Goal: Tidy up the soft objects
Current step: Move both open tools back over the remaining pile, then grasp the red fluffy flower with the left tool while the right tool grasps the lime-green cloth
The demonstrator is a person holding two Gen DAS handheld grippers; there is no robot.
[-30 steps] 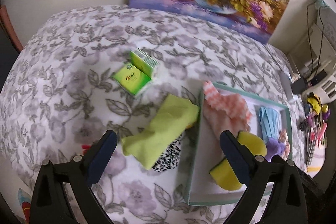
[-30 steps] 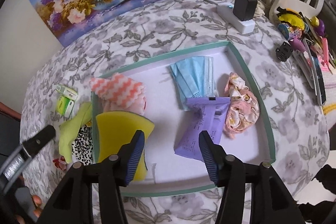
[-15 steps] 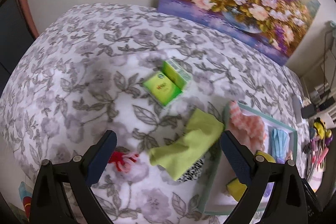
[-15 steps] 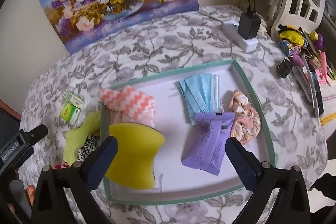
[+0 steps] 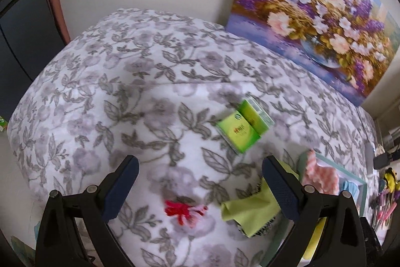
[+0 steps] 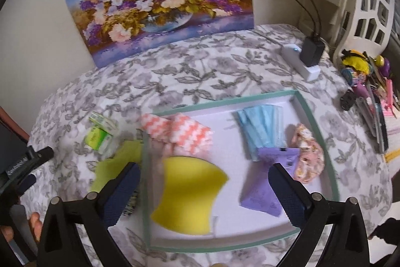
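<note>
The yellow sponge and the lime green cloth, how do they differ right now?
The yellow sponge lies inside the teal-rimmed tray, while the lime green cloth lies outside it on the floral cover. The sponge is a thick block with curved-in sides and holds its shape; the cloth is thin and rumpled, draped over a black-and-white patterned item. Neither is held by a gripper.

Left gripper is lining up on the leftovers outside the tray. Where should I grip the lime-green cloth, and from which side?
Judging from the left wrist view, take the lime-green cloth by its free folded corner nearest the red-and-pink item, coming from above on that side. That end lies flat on the floral cover, while the other end drapes over a black-and-white patterned cloth beside the tray. The left gripper is open.
</note>
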